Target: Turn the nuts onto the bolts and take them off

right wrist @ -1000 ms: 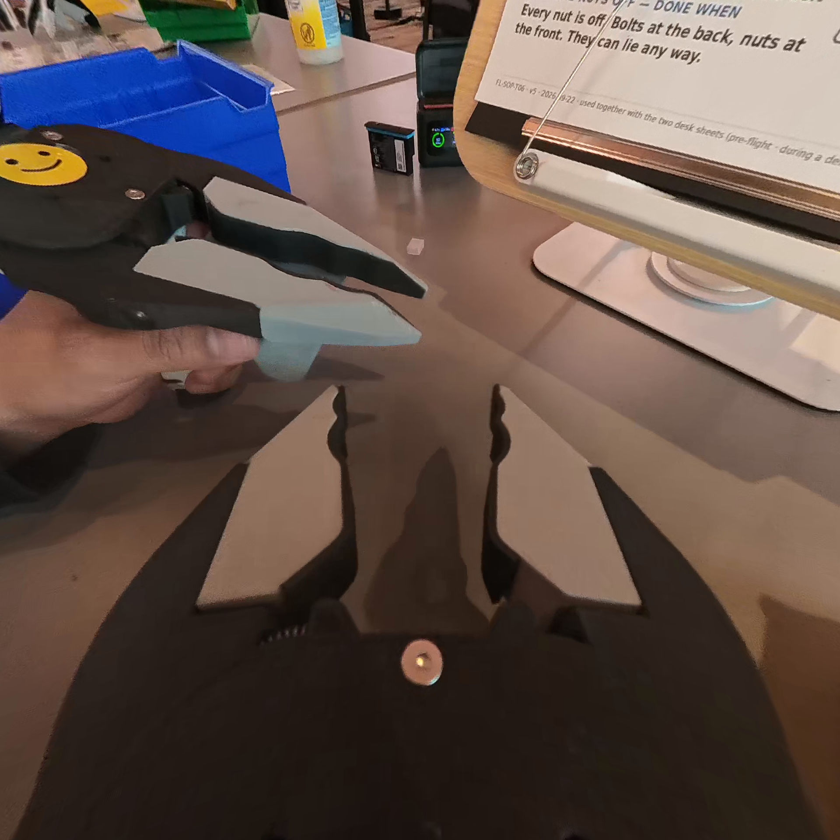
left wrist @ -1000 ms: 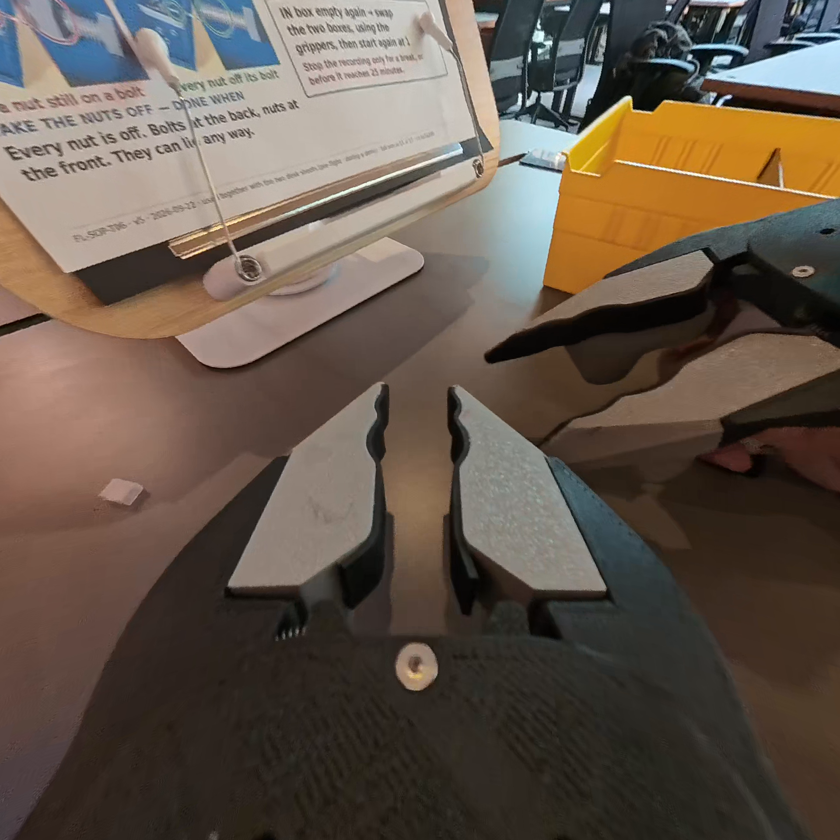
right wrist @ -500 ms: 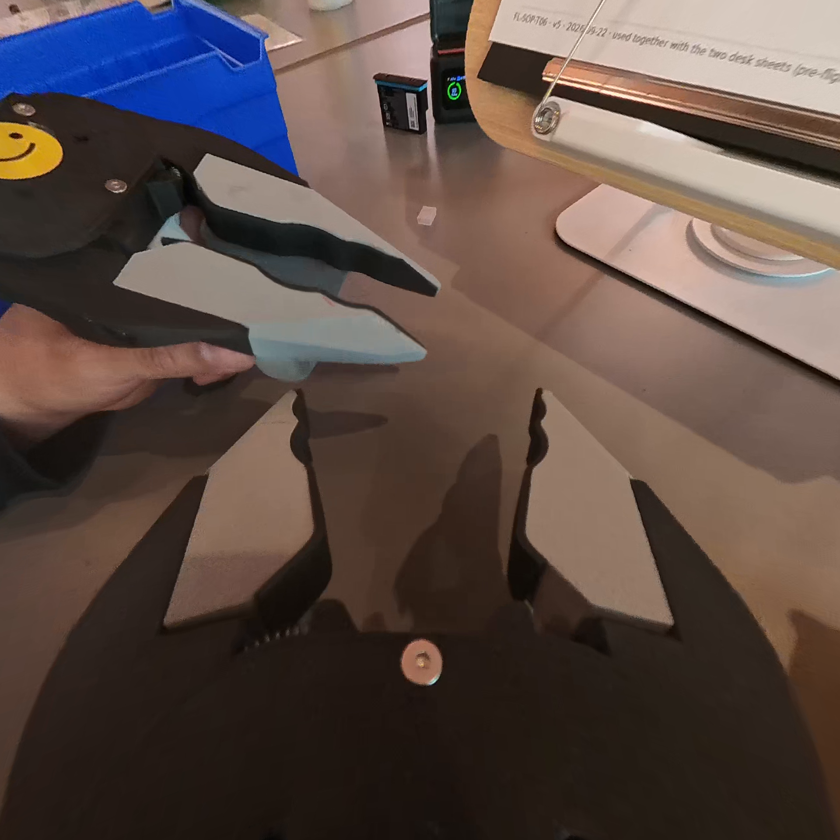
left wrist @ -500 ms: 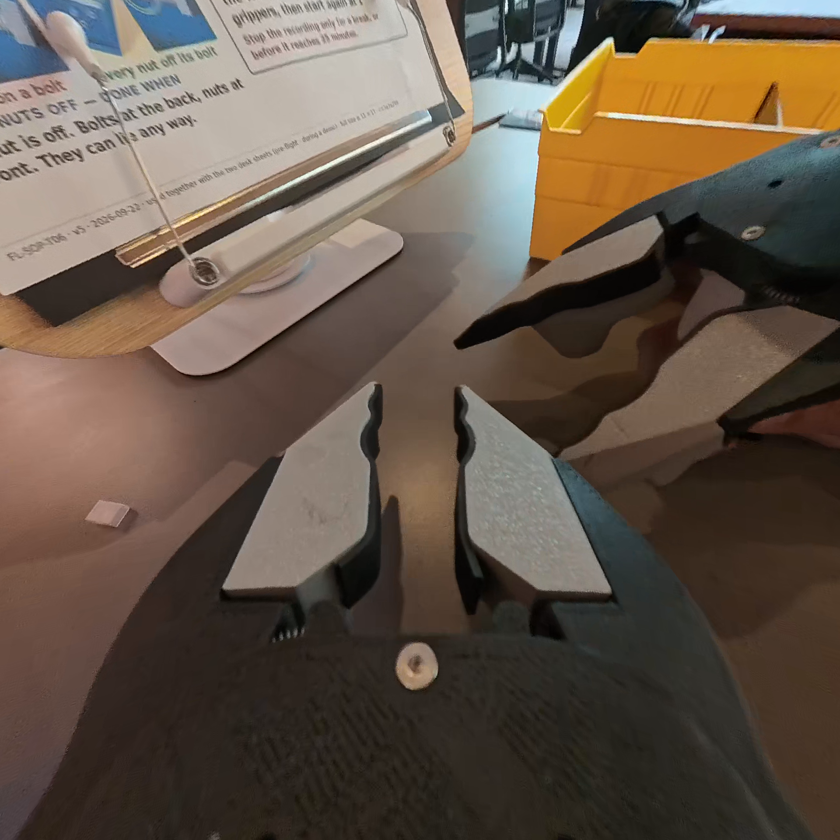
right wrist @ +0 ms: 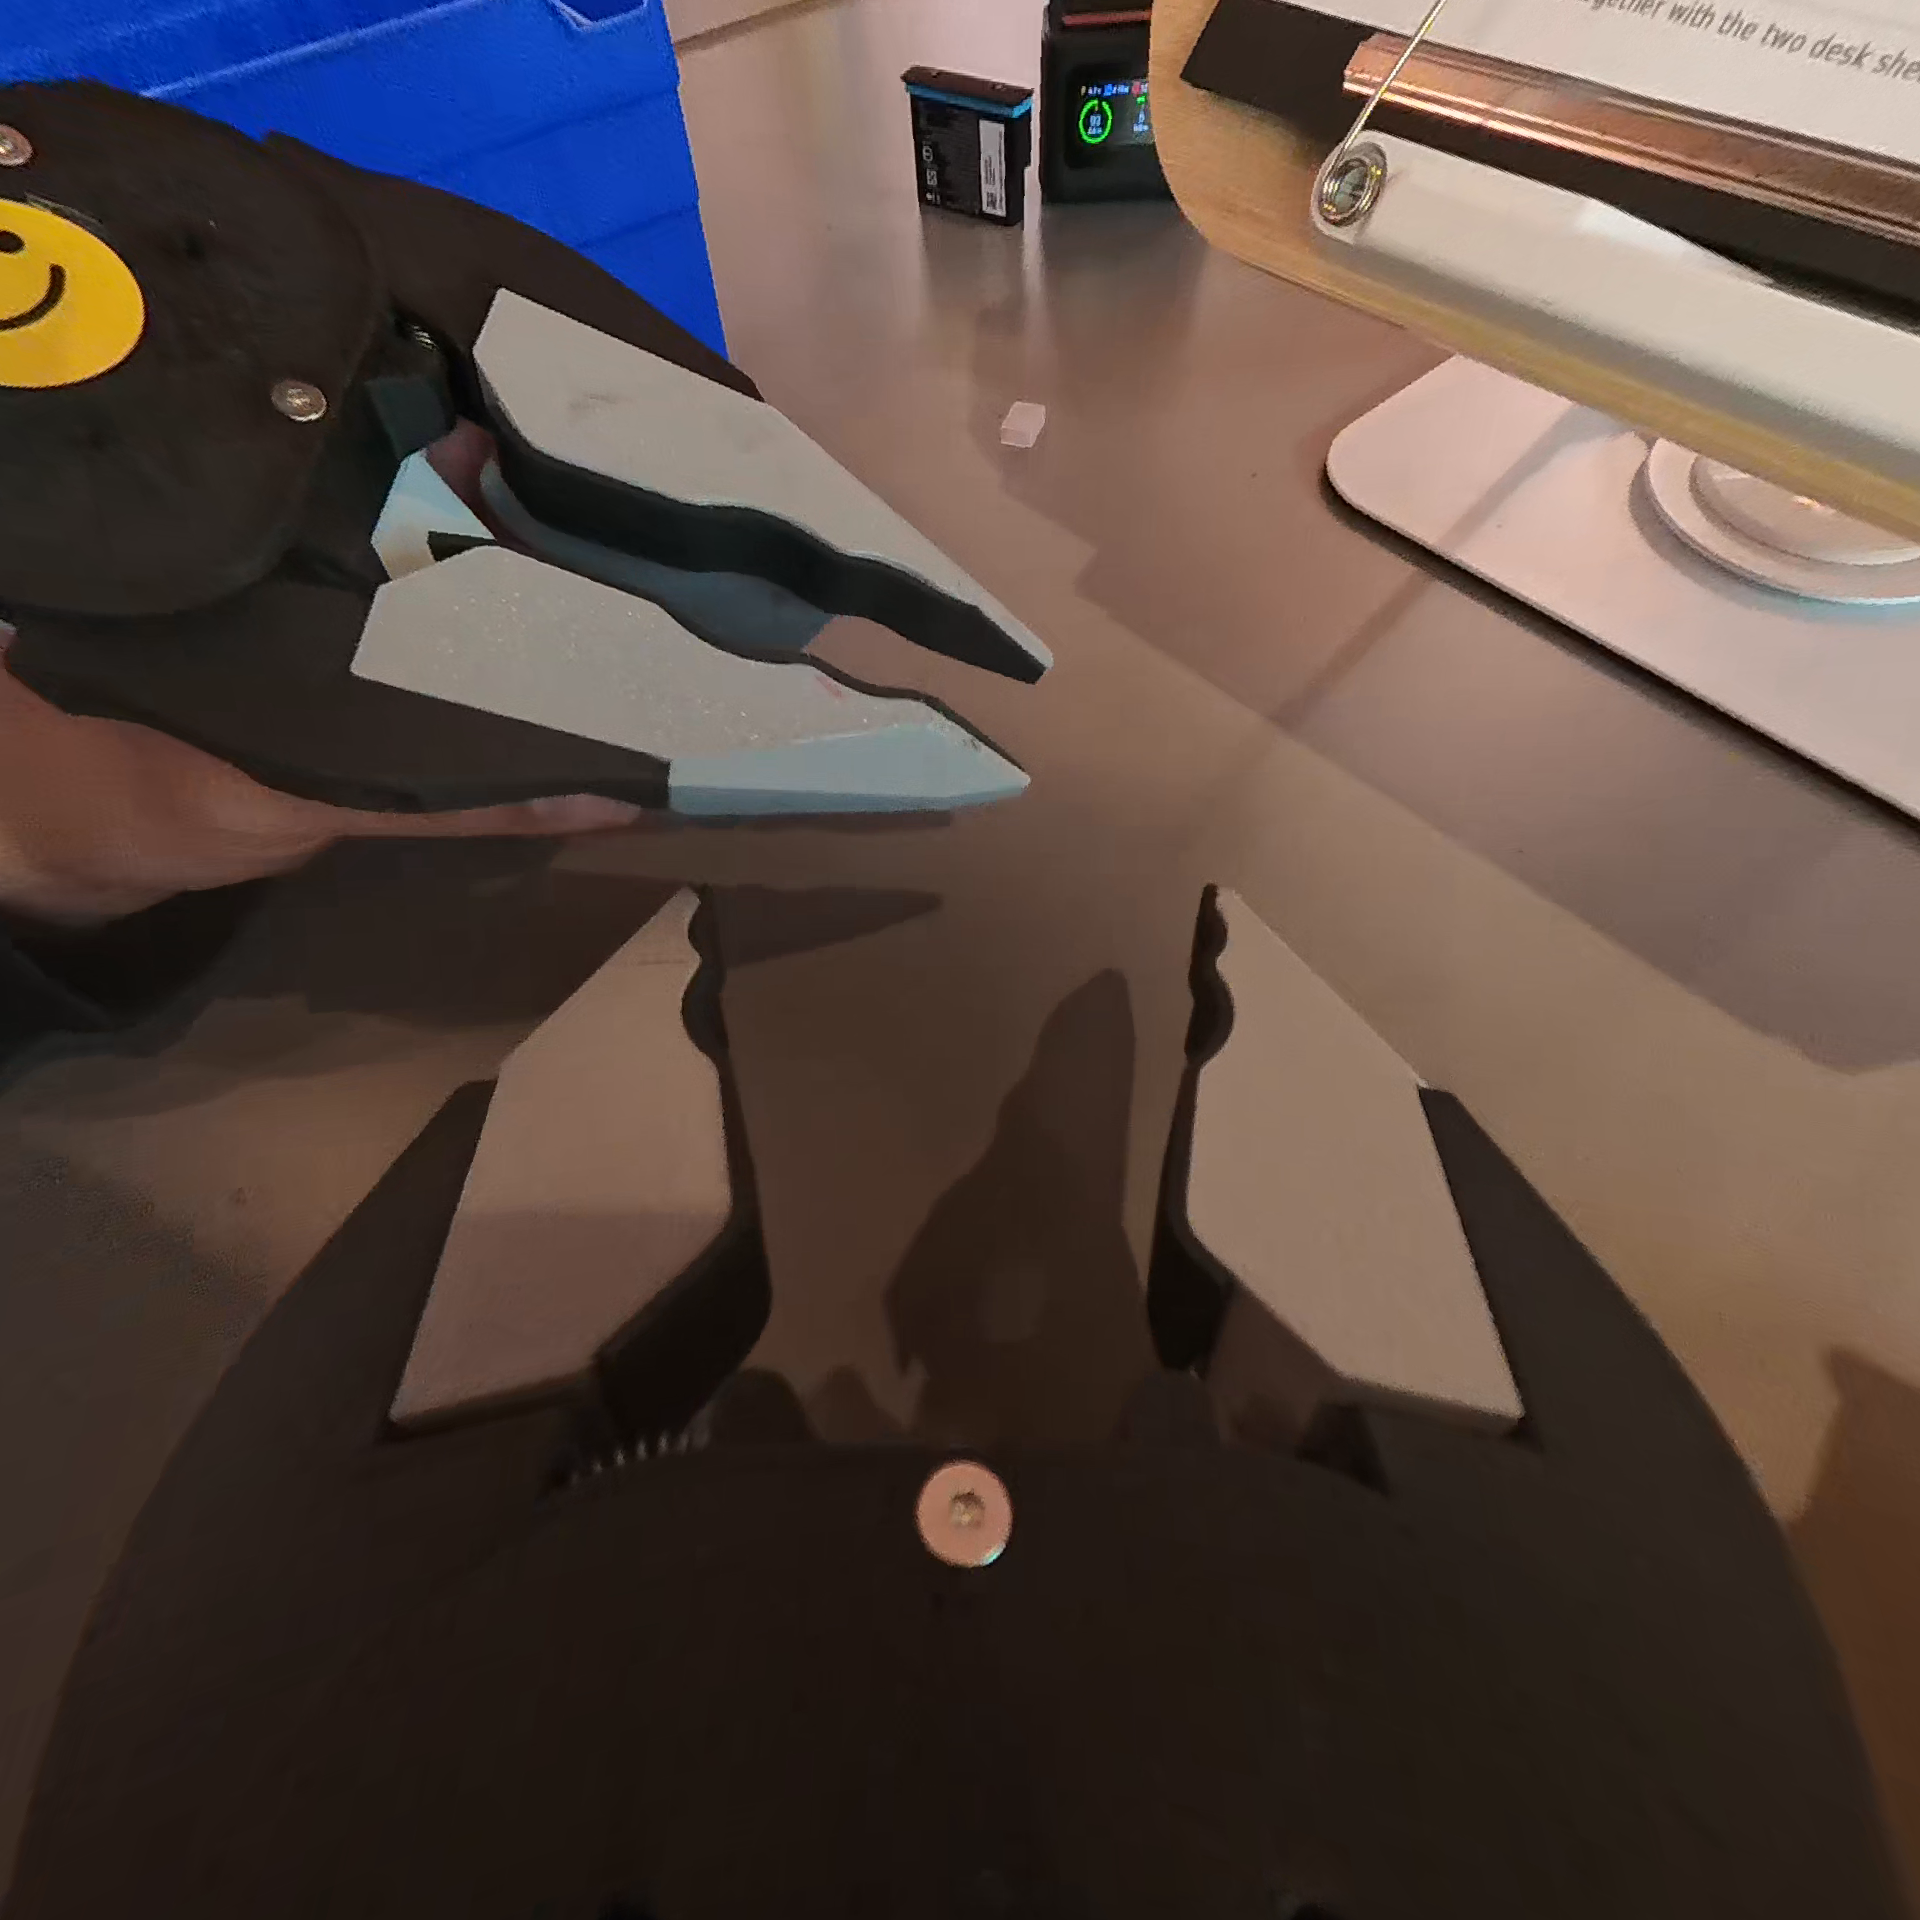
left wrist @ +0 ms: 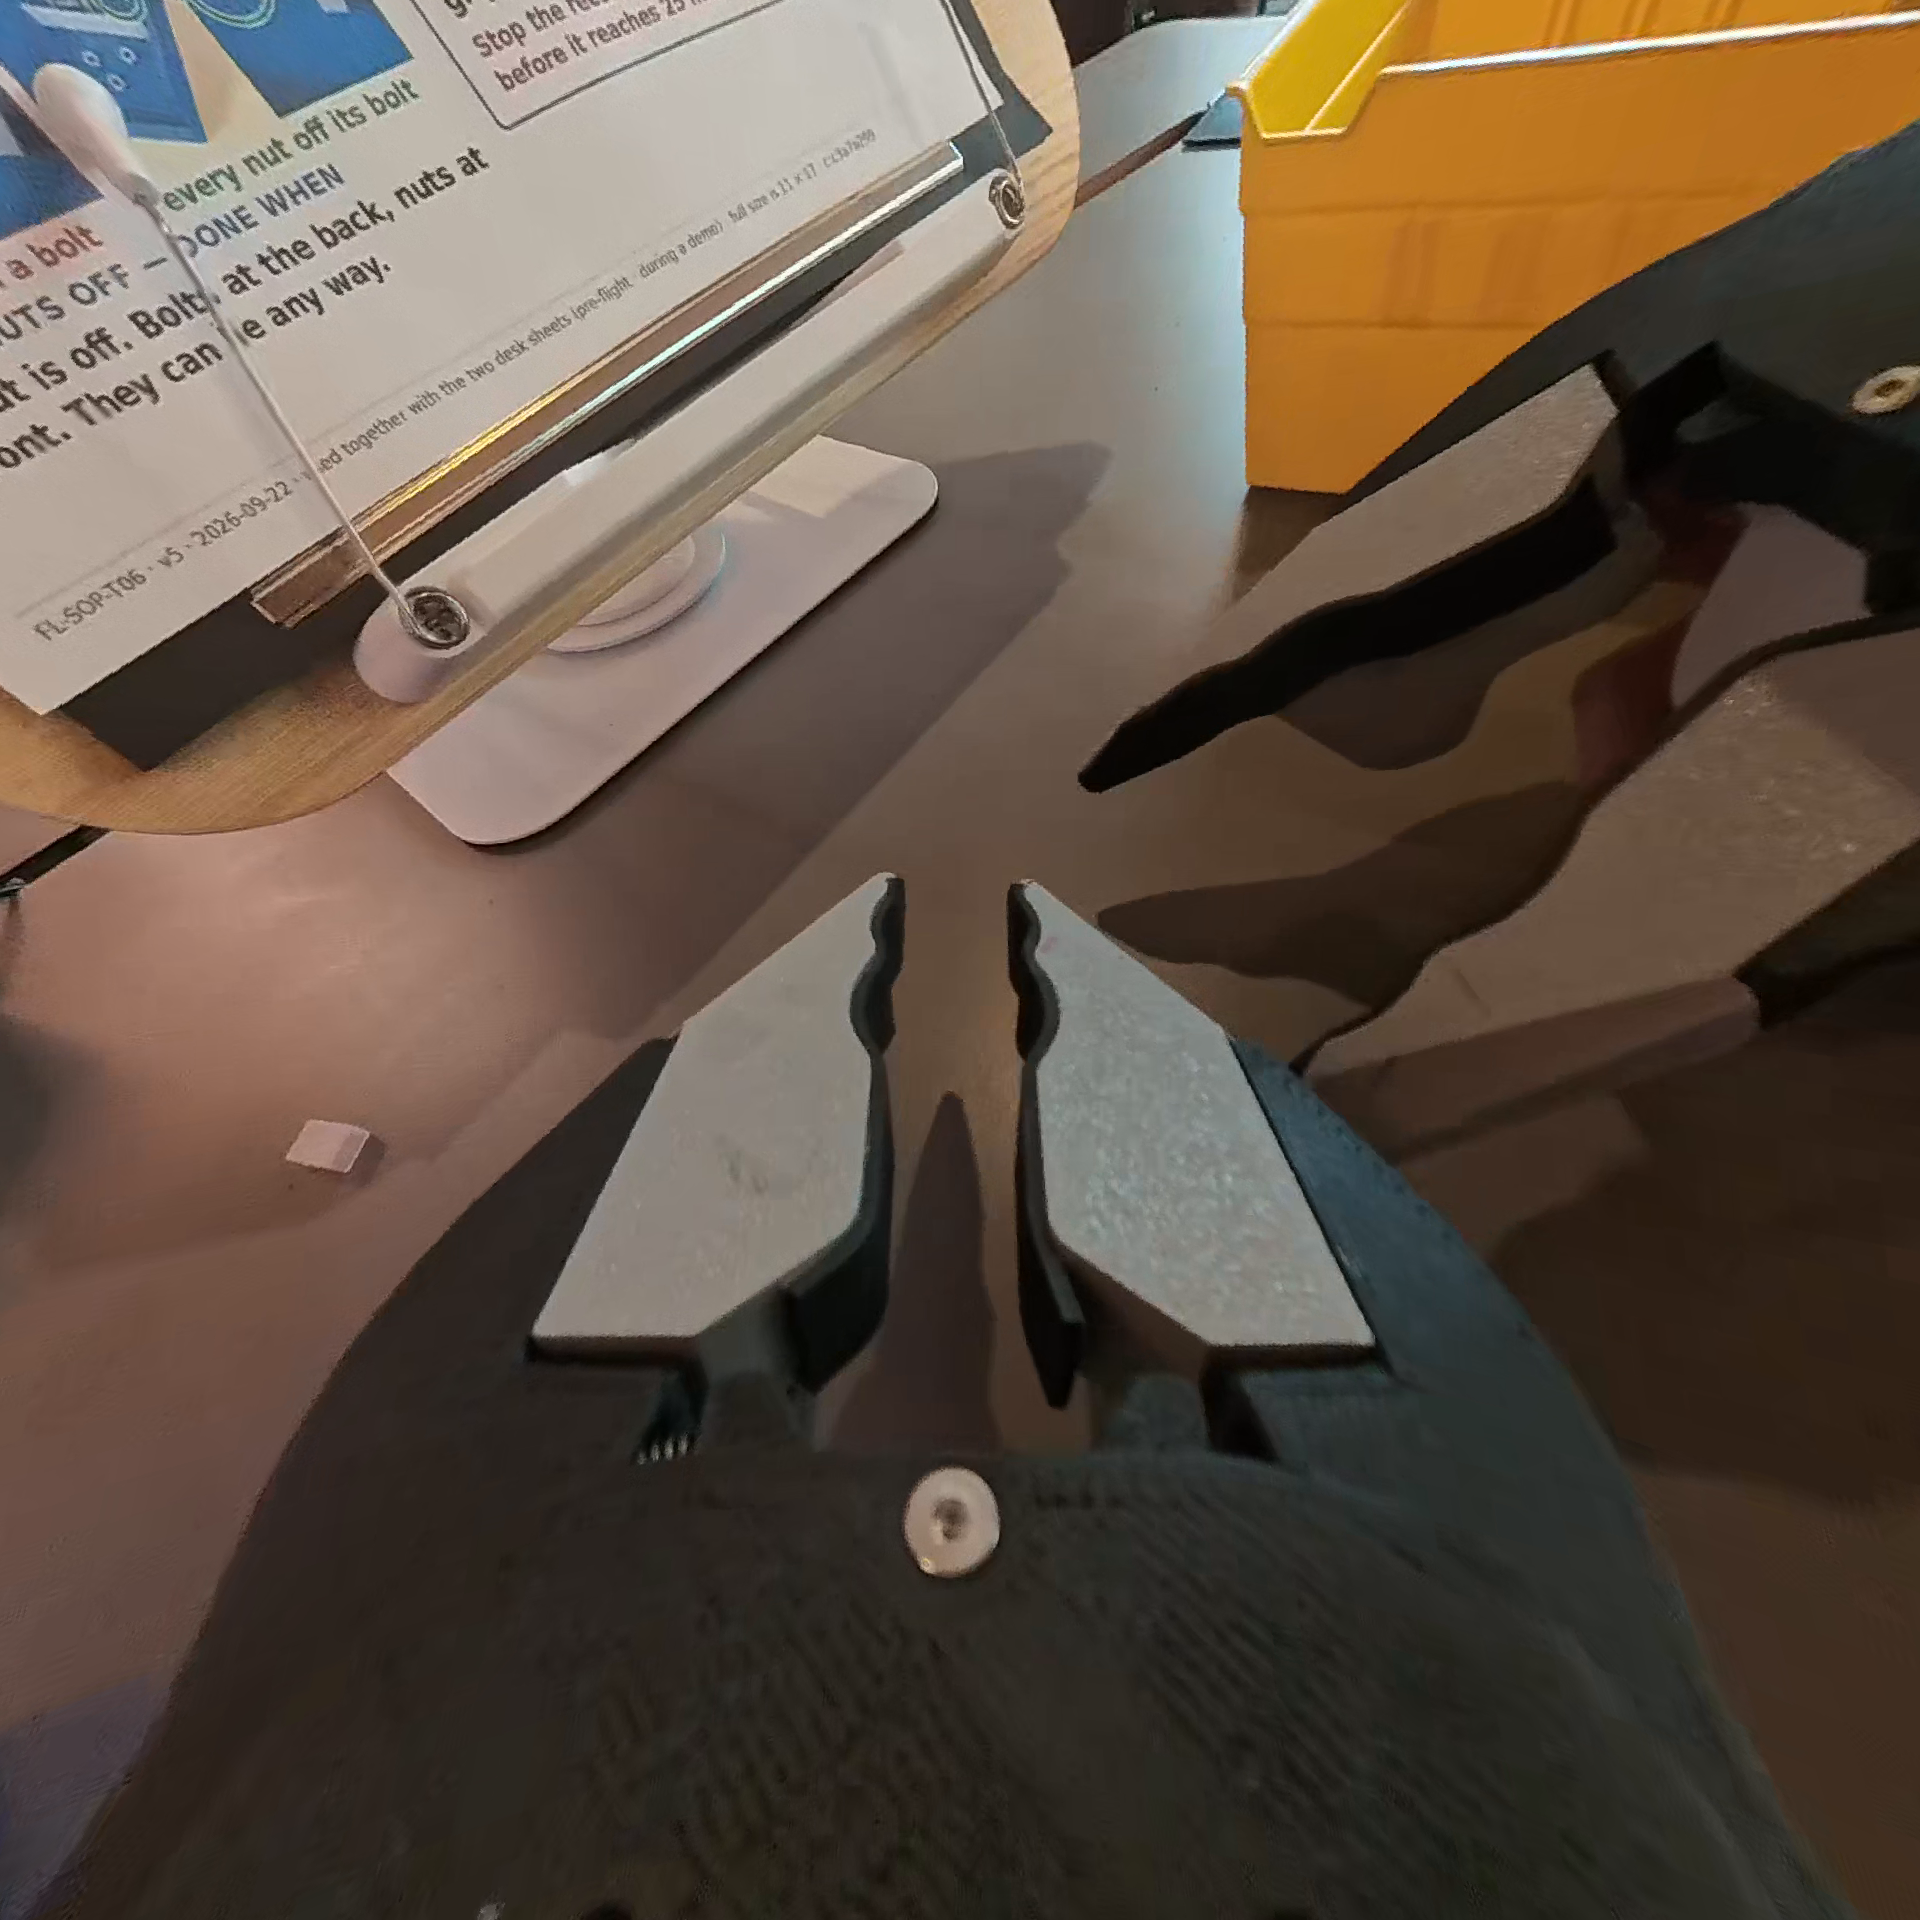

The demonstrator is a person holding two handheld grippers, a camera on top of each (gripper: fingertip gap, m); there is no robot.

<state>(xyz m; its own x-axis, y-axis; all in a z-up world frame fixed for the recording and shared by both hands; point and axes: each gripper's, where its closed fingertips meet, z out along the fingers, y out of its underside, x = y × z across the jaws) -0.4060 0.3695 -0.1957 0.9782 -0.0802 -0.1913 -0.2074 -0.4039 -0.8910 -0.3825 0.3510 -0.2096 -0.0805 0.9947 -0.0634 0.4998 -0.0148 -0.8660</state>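
No nut or bolt shows in either view. My left gripper [left wrist: 953, 904] hovers low over the dark table [left wrist: 935, 675], its jaws a narrow gap apart with nothing between them. It also shows in the right wrist view [right wrist: 1034, 722], held by a hand, with a yellow smiley sticker on its body. My right gripper [right wrist: 951, 904] is wide open and empty over the table. In the left wrist view it [left wrist: 1195, 925] comes in from the right, its tips close to my left gripper's tips. The two grippers point towards each other at an angle.
A yellow bin [left wrist: 1507, 260] stands at the back right, its inside hidden. A blue bin [right wrist: 520, 104] stands behind the left gripper. A wooden sheet stand on a white base [left wrist: 623, 665] is straight ahead. A small white block [left wrist: 327, 1148], a battery [right wrist: 971, 145] and a small screen device [right wrist: 1096, 135] lie on the table. The tips of both grippers are at nearly the same place. It is some 15 centimetres from my left tips to the small white block [left wrist: 327, 1148]. Seen from the right wrist view [right wrist: 1021, 421] as well.
My right gripper has opened wider. My left gripper's gap has narrowed slightly. Both grippers have moved forward and closer to each other.
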